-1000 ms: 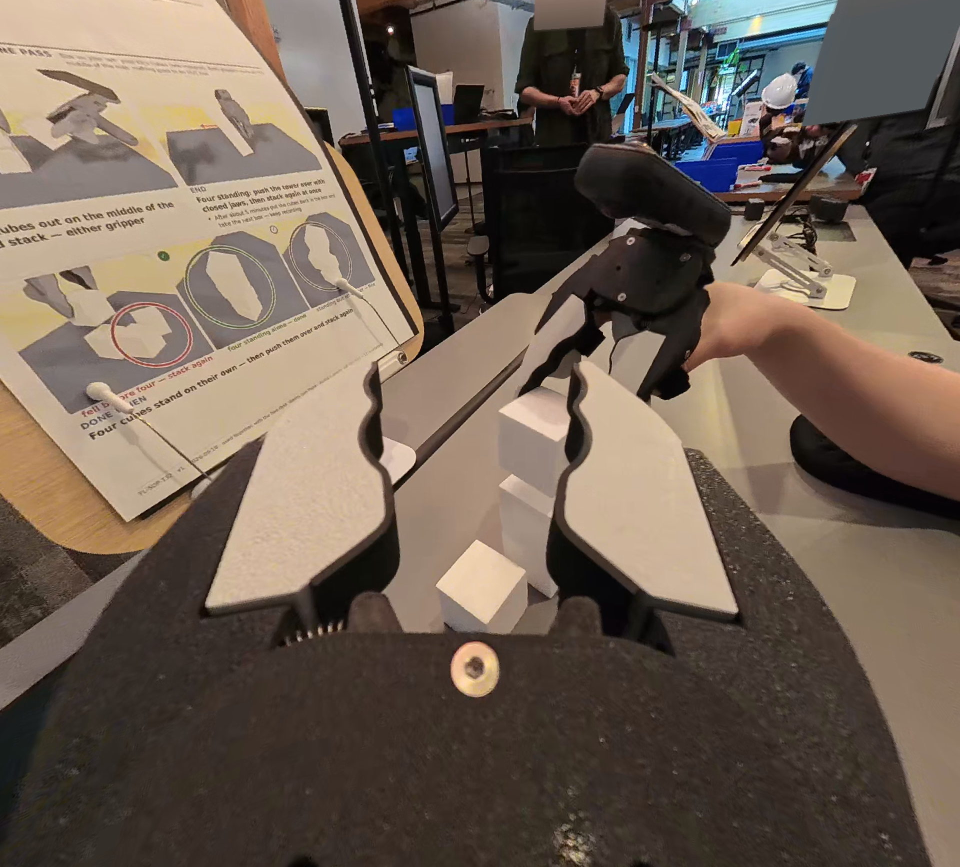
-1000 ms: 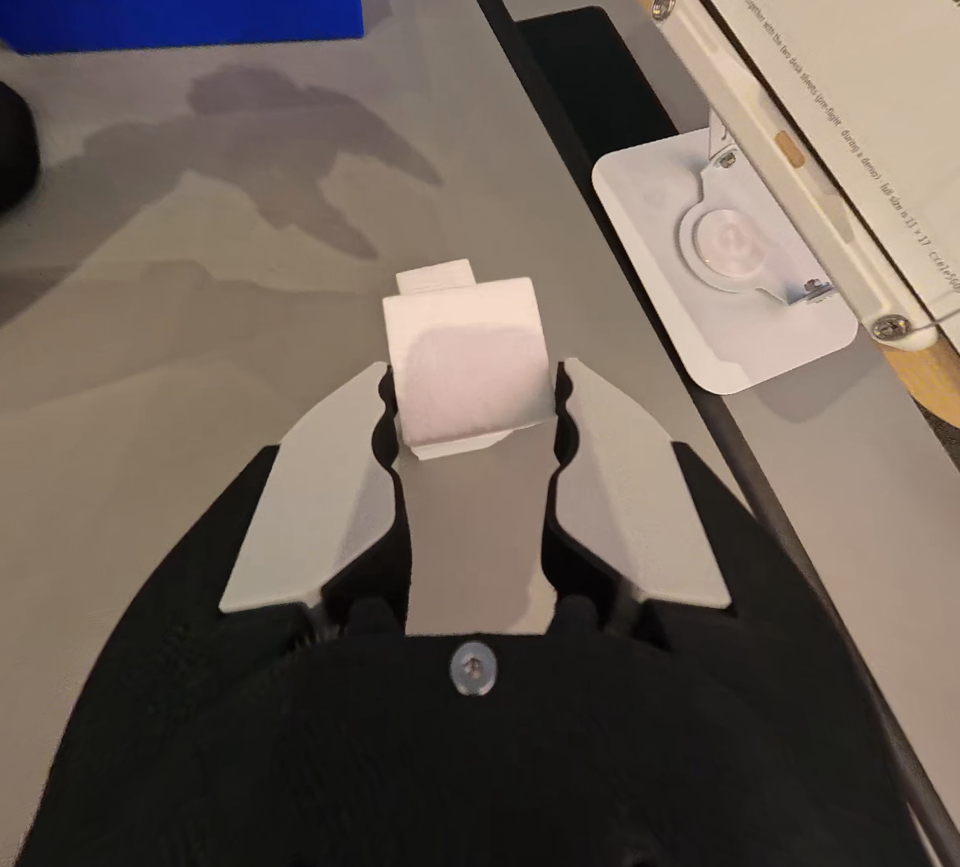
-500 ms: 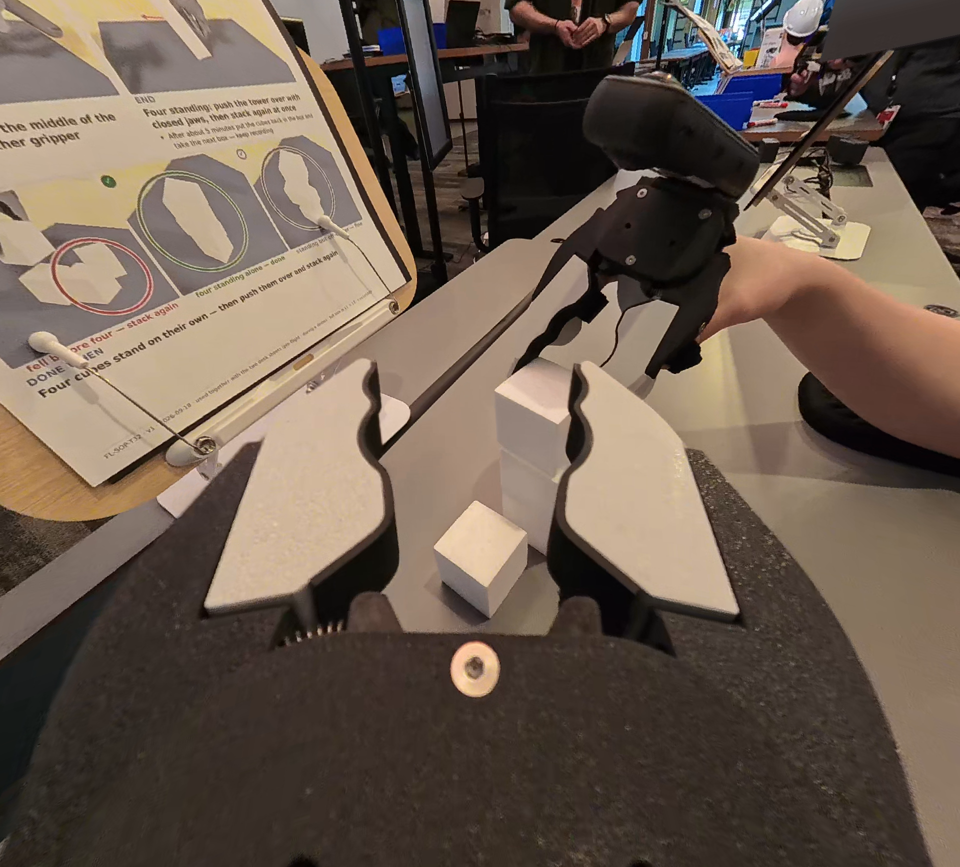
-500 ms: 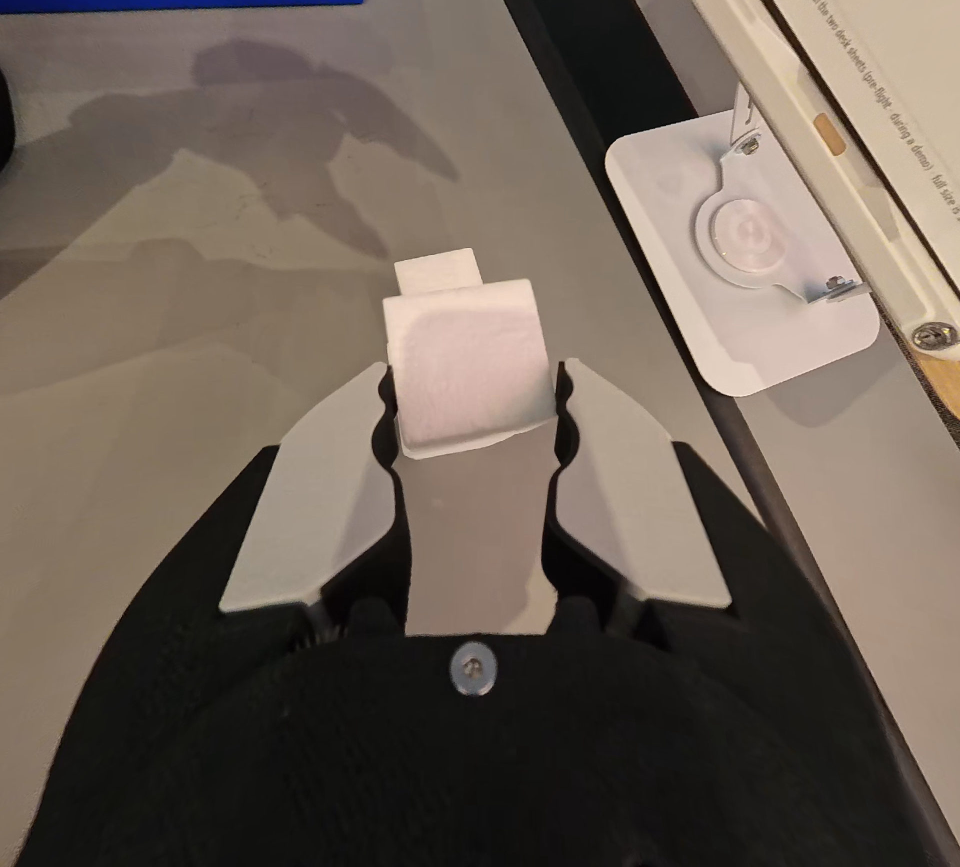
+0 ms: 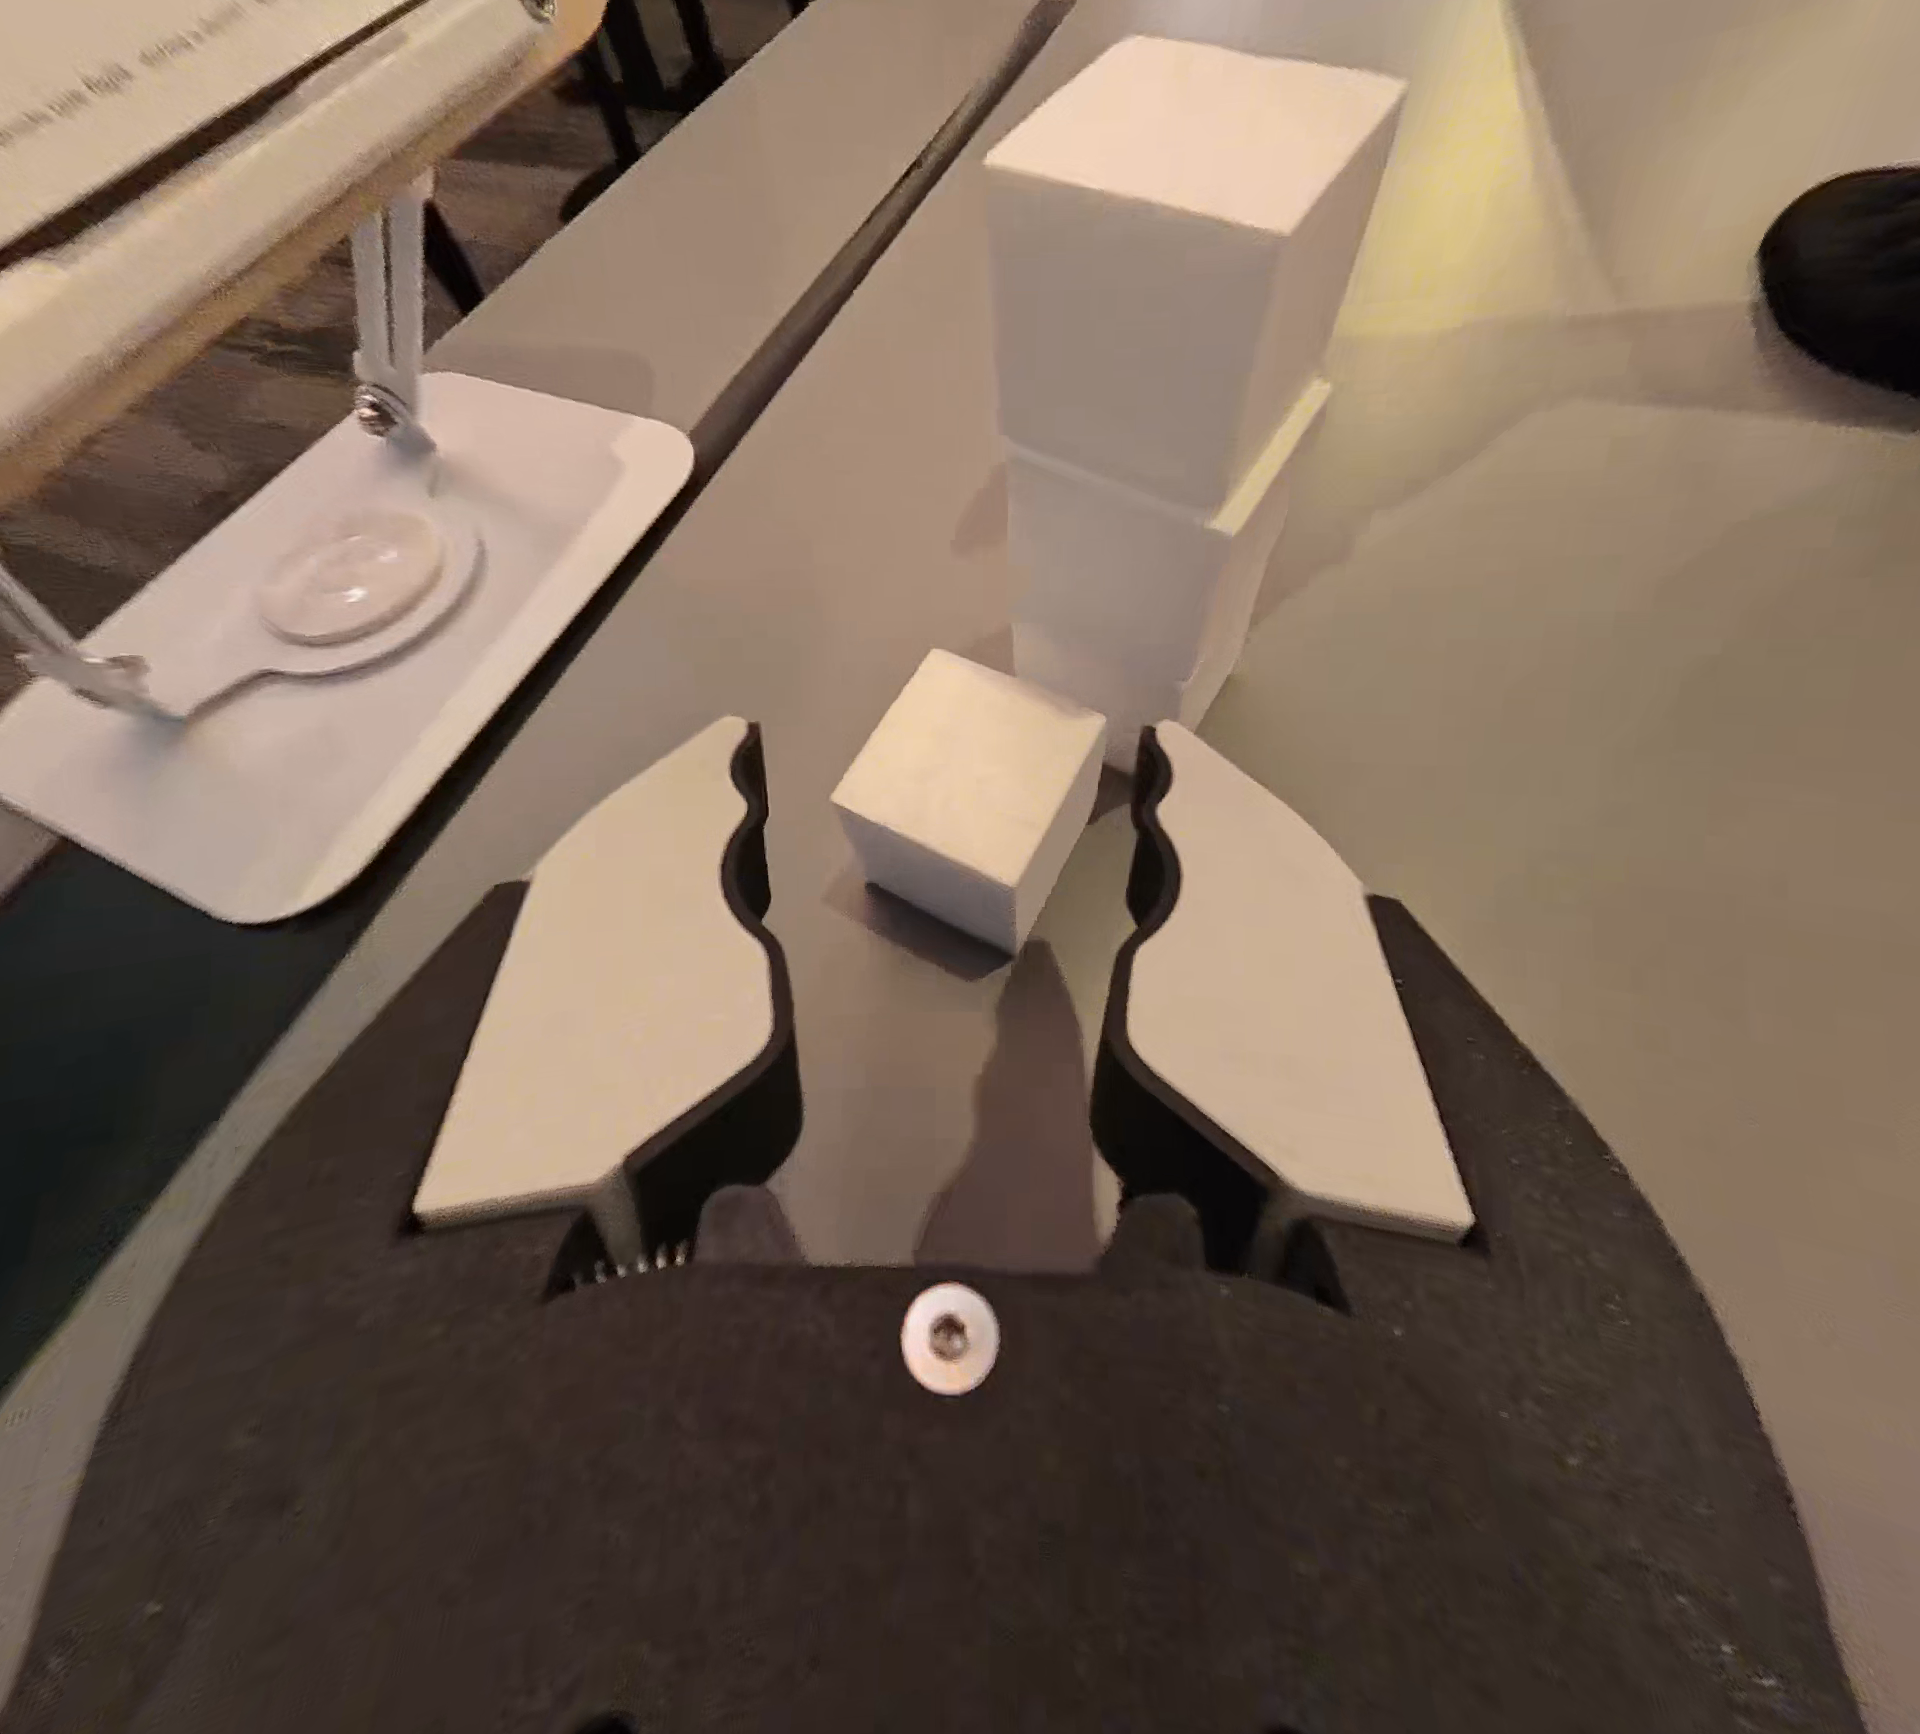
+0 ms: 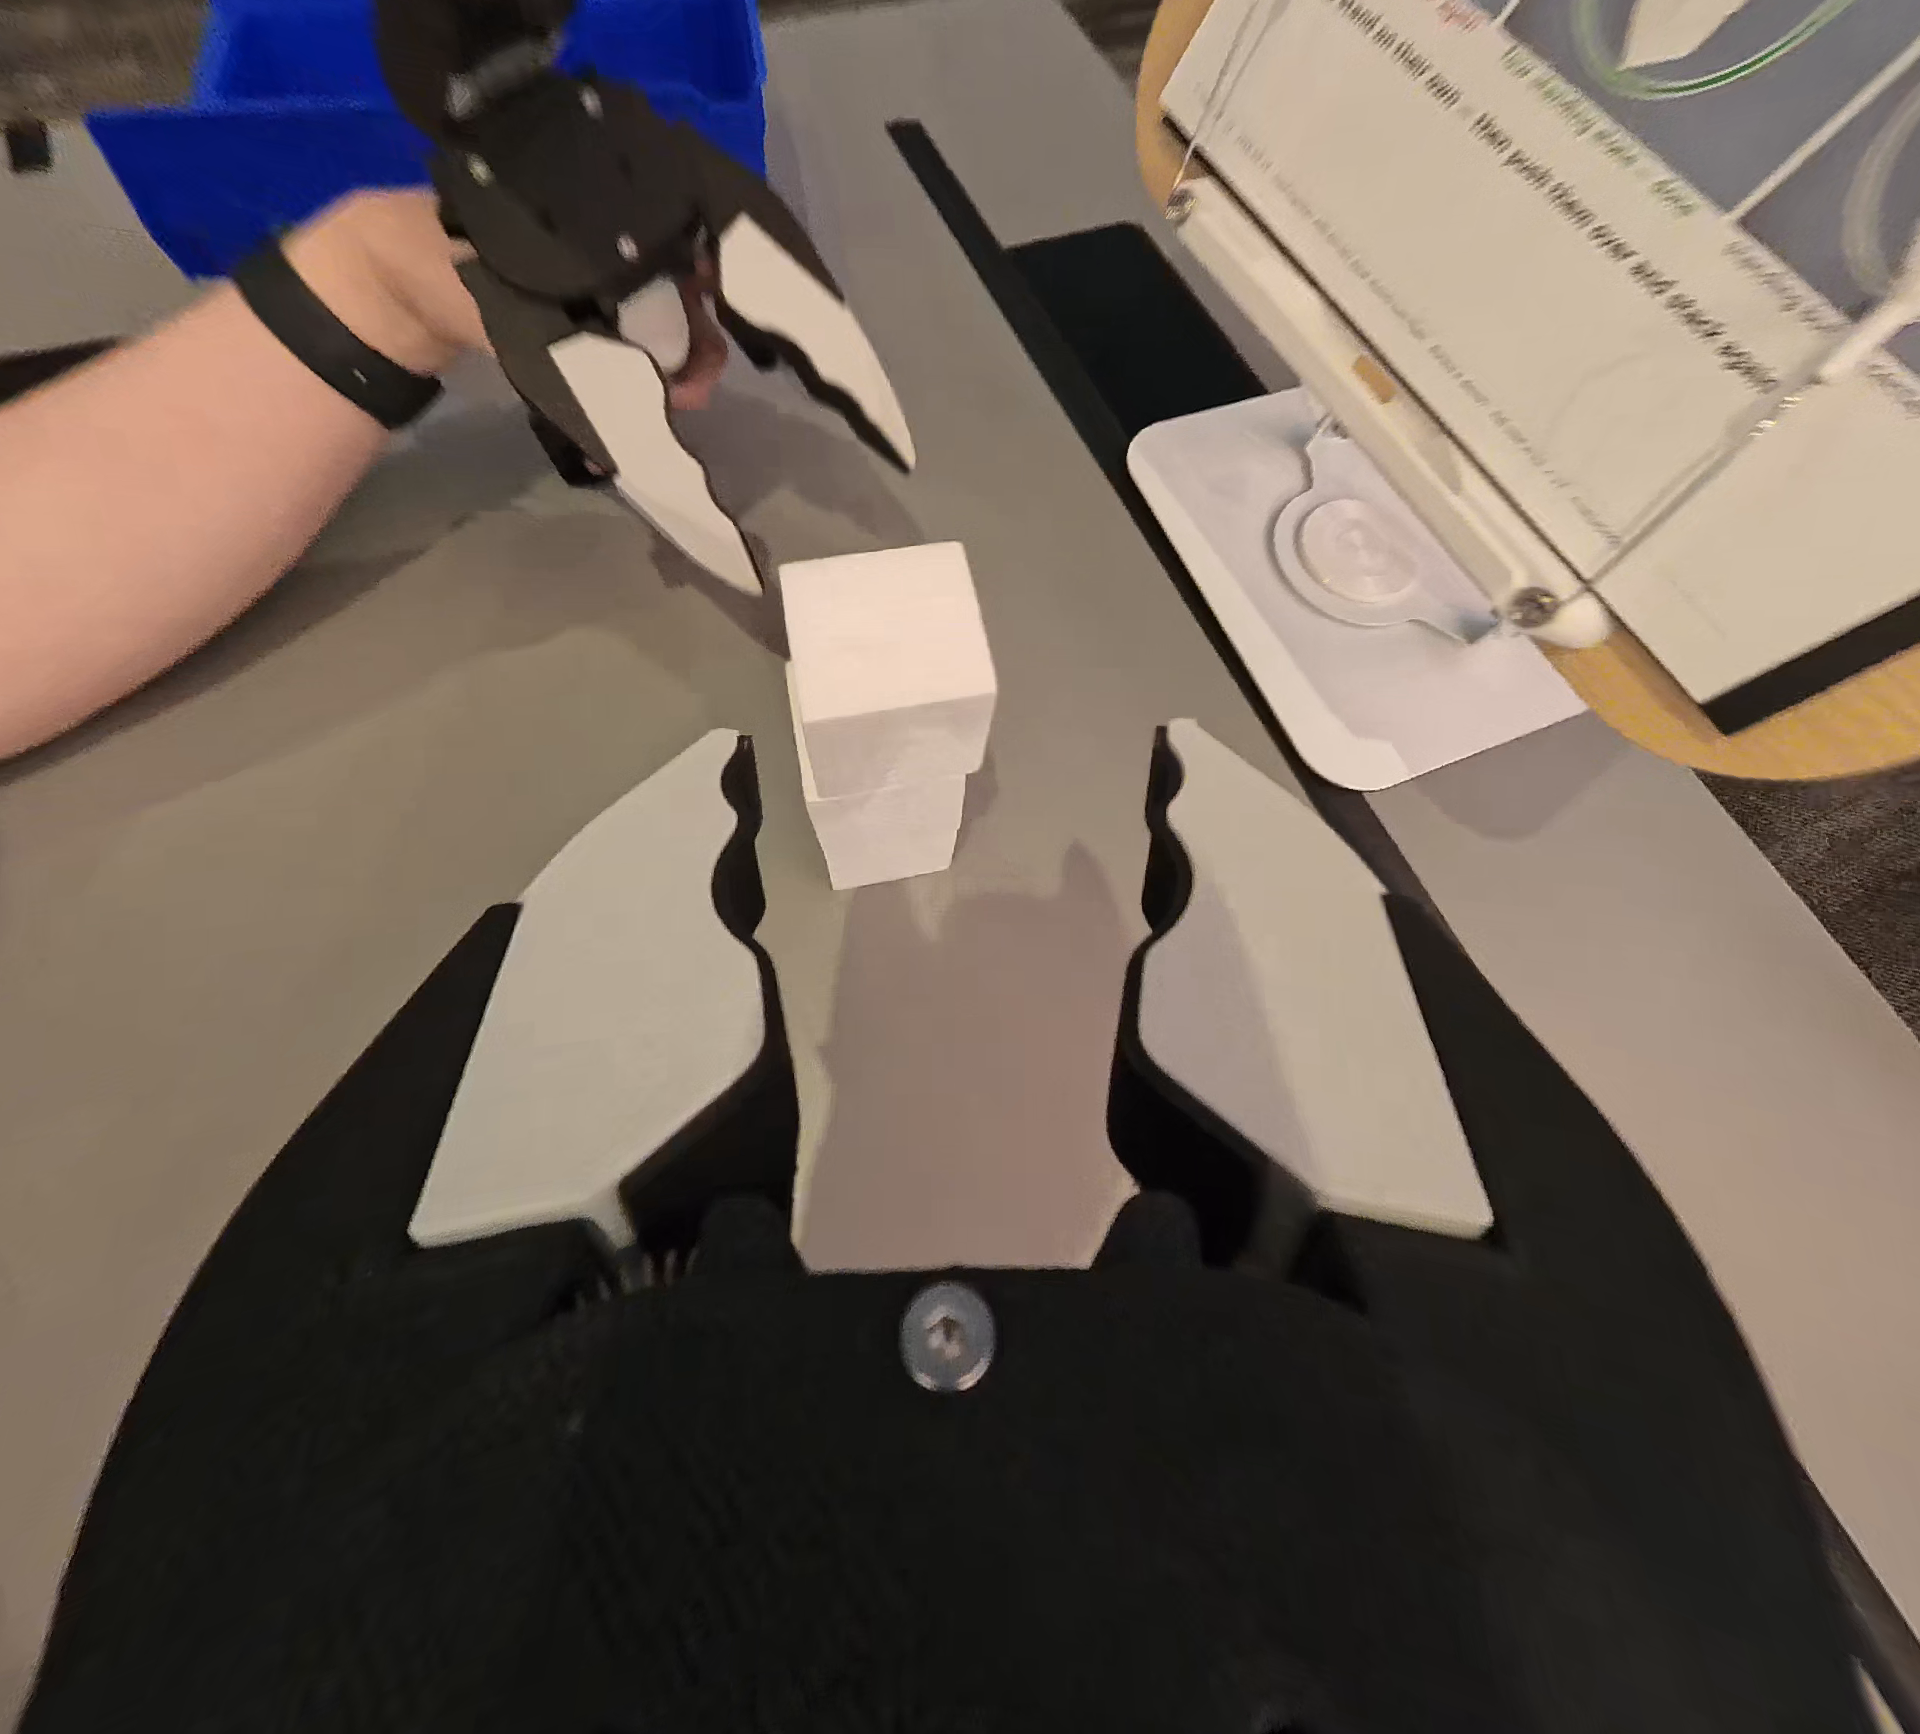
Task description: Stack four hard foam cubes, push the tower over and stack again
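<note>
White foam stack point(image 5: 1153, 396) of three stands slightly staggered on the grey table point(image 5: 1558, 645), the fourth cube point(image 5: 971, 827) loose between the released left claw point(image 5: 948, 811)'s tips, so a careless close could bump it over; right claw point(image 6: 951, 806) is released too.

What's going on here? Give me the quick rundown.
A person is stacking white hard foam cubes on a grey table with two handheld grippers. A tower of three cubes stands unheld, its layers slightly offset. The right gripper is open, with the tower ahead of its fingers. The left gripper is also open, pointed down at the loose fourth cube lying on the table beside the tower's base. That cube is not yet gripped. An instruction board stands alongside.
</note>
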`<control>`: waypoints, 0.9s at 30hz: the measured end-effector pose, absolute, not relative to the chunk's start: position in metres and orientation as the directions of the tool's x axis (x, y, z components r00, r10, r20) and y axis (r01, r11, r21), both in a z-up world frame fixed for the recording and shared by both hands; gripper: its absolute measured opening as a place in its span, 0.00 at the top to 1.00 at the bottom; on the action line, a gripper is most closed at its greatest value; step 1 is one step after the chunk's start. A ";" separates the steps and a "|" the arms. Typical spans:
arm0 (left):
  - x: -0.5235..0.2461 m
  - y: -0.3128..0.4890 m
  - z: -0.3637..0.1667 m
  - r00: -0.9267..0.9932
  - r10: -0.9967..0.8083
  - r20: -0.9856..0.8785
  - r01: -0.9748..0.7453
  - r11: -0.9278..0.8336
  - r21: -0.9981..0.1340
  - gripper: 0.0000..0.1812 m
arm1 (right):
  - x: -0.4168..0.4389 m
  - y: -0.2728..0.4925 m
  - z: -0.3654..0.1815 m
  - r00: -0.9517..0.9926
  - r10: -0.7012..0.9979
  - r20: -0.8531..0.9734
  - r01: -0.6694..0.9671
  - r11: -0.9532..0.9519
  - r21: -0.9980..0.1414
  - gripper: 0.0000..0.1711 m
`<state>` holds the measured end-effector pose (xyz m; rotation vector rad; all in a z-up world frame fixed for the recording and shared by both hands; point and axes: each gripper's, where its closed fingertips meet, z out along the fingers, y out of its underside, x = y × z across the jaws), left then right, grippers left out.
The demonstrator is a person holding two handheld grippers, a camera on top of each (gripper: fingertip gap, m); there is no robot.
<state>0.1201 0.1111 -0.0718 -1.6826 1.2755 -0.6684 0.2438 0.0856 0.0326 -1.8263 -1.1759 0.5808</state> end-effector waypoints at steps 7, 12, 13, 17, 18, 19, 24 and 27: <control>0.126 0.117 -0.100 0.305 -0.950 -0.065 -0.451 -0.084 -0.889 0.62 | 0.272 0.087 0.048 0.476 0.879 0.028 0.412 -0.195 -0.890 0.58; 0.132 0.122 -0.117 0.312 -0.948 -0.062 -0.499 -0.108 -0.860 0.62 | 0.273 0.088 0.042 0.467 0.883 0.033 0.435 -0.197 -0.878 0.59; 0.132 0.123 -0.121 0.313 -0.948 -0.064 -0.510 -0.111 -0.853 0.62 | 0.274 0.089 0.039 0.470 0.882 0.039 0.446 -0.199 -0.872 0.59; 0.133 0.125 -0.129 0.321 -0.945 -0.060 -0.537 -0.130 -0.833 0.66 | 0.279 0.093 0.031 0.481 0.875 0.053 0.475 -0.209 -0.855 0.59; 0.133 0.125 -0.128 0.318 -0.946 -0.058 -0.540 -0.131 -0.832 0.66 | 0.280 0.093 0.031 0.483 0.874 0.051 0.474 -0.212 -0.855 0.59; 0.130 0.125 -0.128 0.318 -0.946 -0.064 -0.551 -0.130 -0.824 0.66 | 0.281 0.093 0.031 0.486 0.873 0.050 0.471 -0.213 -0.856 0.59; 0.105 0.140 -0.083 0.457 -0.876 -0.155 -0.541 -0.135 -0.830 0.66 | 0.291 0.096 0.035 0.504 0.862 0.047 0.452 -0.218 -0.865 0.59; 0.100 0.136 -0.022 0.539 -0.821 -0.190 -0.467 -0.103 -0.878 0.66 | 0.299 0.099 0.039 0.527 0.849 0.038 0.429 -0.227 -0.874 0.60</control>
